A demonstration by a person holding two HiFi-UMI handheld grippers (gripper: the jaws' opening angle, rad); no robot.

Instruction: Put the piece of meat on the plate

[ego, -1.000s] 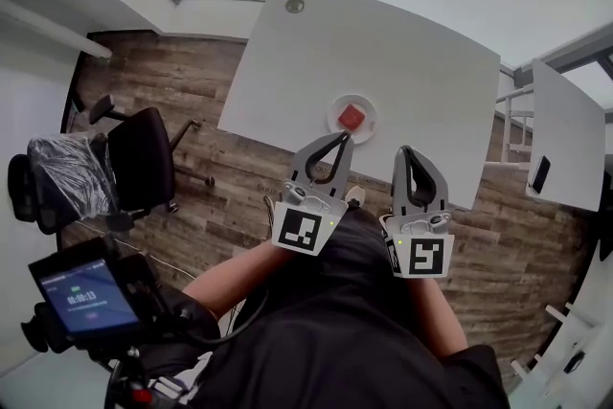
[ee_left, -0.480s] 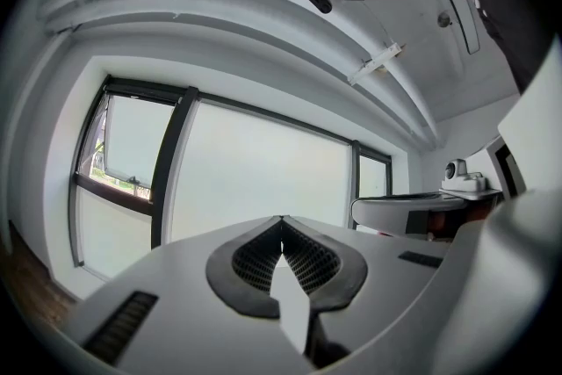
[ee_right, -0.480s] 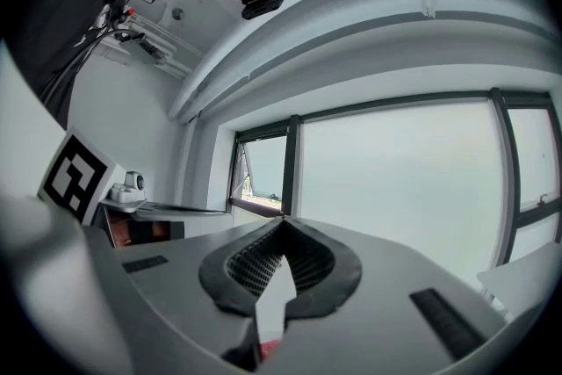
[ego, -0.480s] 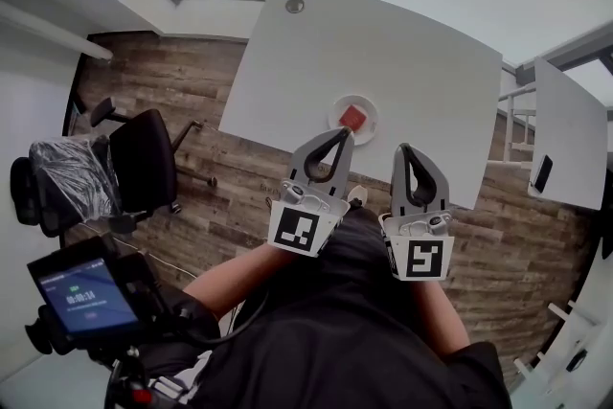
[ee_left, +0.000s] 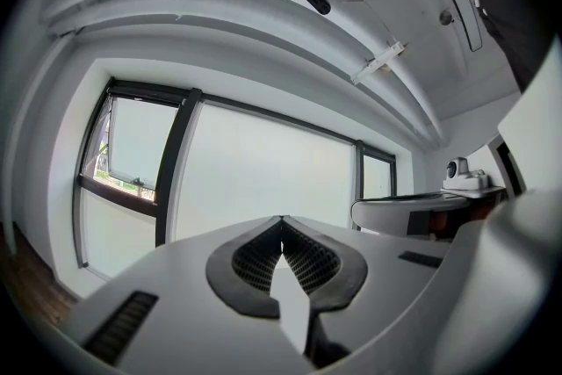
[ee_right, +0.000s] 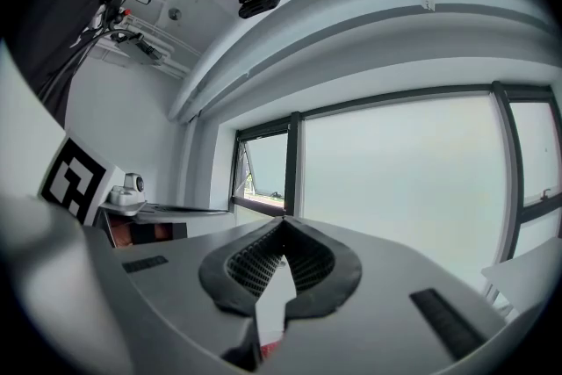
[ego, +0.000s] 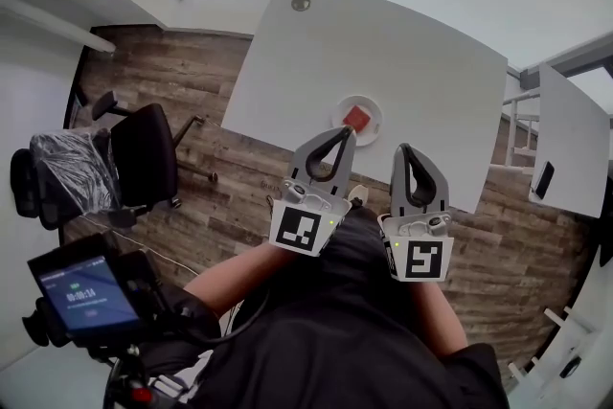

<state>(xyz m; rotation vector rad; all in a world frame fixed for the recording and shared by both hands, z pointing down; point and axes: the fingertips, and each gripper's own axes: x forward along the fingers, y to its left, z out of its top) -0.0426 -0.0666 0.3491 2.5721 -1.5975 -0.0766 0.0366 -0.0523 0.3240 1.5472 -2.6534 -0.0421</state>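
We noted the left gripper [ee_left: 281,221] with its jaws closed tip to tip and nothing between them. The right gripper [ee_right: 283,224] had its jaws closed the same way and was likewise empty. We saw both held side by side in front of the person, at the near edge of the white table [ego: 402,43].

The piece of meat [ego: 357,118], red and squarish, lay on the round white plate [ego: 340,113]. The plate stood on the table near that edge, just past the left gripper's tips in the head view.

Beyond the table we listed:
- a wood-plank floor [ego: 182,91]
- a black office chair [ego: 144,158] to the left
- a second white table [ego: 570,139] to the right
- a lit screen [ego: 84,294] at the lower left
- large windows [ee_left: 263,171] ahead of the jaws
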